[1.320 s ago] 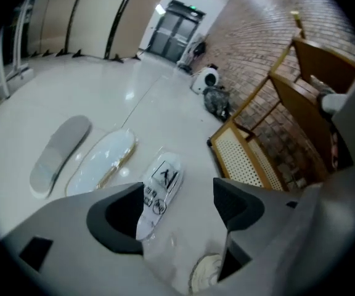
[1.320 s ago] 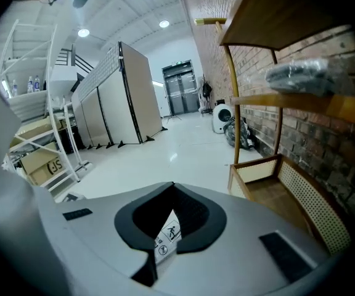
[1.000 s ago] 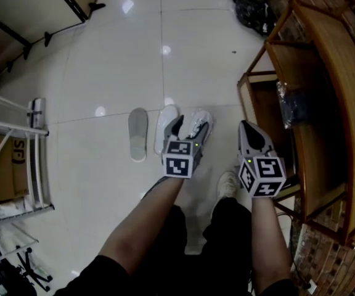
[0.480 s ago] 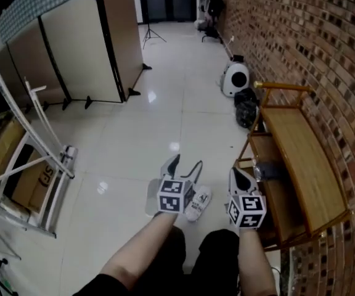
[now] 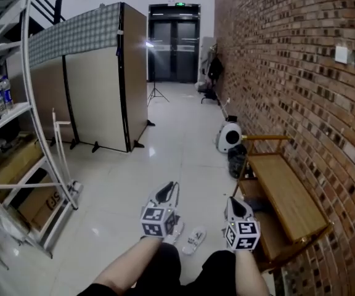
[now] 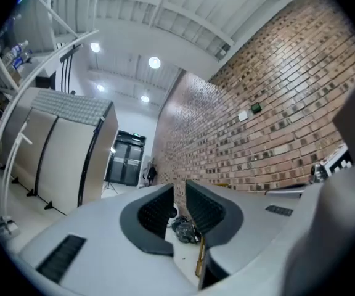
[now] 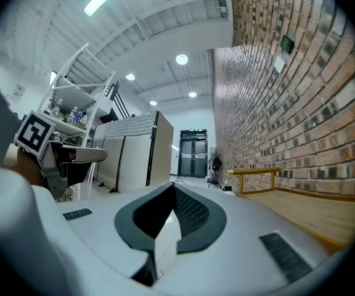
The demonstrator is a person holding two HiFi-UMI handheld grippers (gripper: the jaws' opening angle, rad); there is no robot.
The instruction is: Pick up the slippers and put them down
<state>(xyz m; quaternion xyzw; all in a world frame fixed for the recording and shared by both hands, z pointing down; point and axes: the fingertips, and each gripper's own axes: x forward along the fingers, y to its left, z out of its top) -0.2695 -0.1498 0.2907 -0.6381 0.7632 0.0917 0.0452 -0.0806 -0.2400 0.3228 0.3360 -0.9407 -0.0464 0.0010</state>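
A white slipper (image 5: 194,240) lies on the pale floor between my two grippers, low in the head view. A second slipper (image 5: 177,229) peeks out from behind the left gripper's marker cube. Both grippers are raised well above them and point down the corridor. My left gripper (image 5: 167,193) (image 6: 179,193) has just been closing; its jaws keep a narrow gap with nothing between them. In the right gripper view, the jaws of my right gripper (image 5: 235,203) (image 7: 173,190) meet at the tips and hold nothing.
A wooden bench (image 5: 288,196) stands along the brick wall (image 5: 288,73) on the right, with a black bag (image 5: 236,160) and a round white device (image 5: 228,137) beyond it. A metal rack (image 5: 36,165) with a cardboard box (image 5: 42,205) is at left. A partition (image 5: 97,85) stands further back.
Both grippers have risen from just above the slippers to well above the floor. The head view has swung up from the floor to the corridor. The left jaws have narrowed, empty.
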